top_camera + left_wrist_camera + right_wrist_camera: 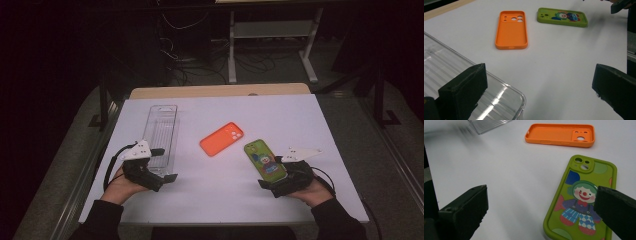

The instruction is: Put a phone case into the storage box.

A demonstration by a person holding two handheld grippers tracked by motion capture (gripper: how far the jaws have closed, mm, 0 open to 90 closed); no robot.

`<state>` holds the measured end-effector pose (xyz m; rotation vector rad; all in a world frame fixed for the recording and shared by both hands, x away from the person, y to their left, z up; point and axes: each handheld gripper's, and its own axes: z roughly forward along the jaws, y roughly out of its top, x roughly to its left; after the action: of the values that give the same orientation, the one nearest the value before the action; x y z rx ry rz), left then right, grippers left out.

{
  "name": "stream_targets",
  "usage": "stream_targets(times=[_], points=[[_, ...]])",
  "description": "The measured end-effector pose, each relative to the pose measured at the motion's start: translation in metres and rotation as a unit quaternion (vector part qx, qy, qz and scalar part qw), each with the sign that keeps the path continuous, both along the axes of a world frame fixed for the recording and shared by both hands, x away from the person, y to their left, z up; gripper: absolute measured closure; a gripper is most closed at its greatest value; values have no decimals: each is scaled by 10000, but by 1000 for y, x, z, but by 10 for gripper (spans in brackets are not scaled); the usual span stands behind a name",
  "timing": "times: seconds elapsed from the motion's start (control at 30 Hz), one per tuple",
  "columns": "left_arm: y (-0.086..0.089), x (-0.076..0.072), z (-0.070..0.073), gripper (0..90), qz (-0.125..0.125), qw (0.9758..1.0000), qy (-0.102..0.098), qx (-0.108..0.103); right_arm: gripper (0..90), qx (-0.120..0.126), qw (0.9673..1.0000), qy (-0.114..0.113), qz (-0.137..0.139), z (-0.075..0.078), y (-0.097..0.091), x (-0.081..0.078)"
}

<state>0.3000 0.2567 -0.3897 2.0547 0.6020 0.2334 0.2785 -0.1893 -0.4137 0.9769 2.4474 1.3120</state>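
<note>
The right hand-held gripper (274,176) was held released astride the green phone case (265,160), at five o'clock on the counter (300,115), seemingly readied for grasping; the left hand-held gripper (165,165) was released too.

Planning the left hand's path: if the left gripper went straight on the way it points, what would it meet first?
Probably the orange phone case, lying open side up ahead of the open left gripper; bare table comes before it, though depth is unclear.

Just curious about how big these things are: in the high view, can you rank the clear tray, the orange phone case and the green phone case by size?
1. Clear tray, plainly the longest.
2. and 3. Orange phone case and green phone case look about alike; the green one lies nearer the camera, so I won't rank them.
</note>
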Motion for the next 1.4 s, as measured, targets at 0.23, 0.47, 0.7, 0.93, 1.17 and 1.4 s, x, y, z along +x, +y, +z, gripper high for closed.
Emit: stream_targets(times=[0.23, 0.47, 0.7, 0.93, 1.17, 1.4], points=[[-10, 7, 7, 0, -1, 9999, 101, -73, 0, 9, 10000, 15, 17, 0, 0, 1], [-20, 16, 11, 0, -60, 9999, 89, -92, 0, 24, 10000, 32, -7, 0, 0, 1], [-31, 24, 15, 0, -101, 9997, 124, -168, 0, 35, 10000, 30, -1, 0, -1, 1], [-46, 33, 22, 0, -160, 9997, 80, -187, 0, 56, 10000, 68, -10, 0, -1, 2], [-58, 44, 27, 39, -268, 9995, -6, -144, 0, 87, 9999, 65, -18, 1, -1, 1], [-78, 59, 31, 135, -216, 9996, 37, -169, 0, 99, 9999, 74, -29, 1, -2, 1]])
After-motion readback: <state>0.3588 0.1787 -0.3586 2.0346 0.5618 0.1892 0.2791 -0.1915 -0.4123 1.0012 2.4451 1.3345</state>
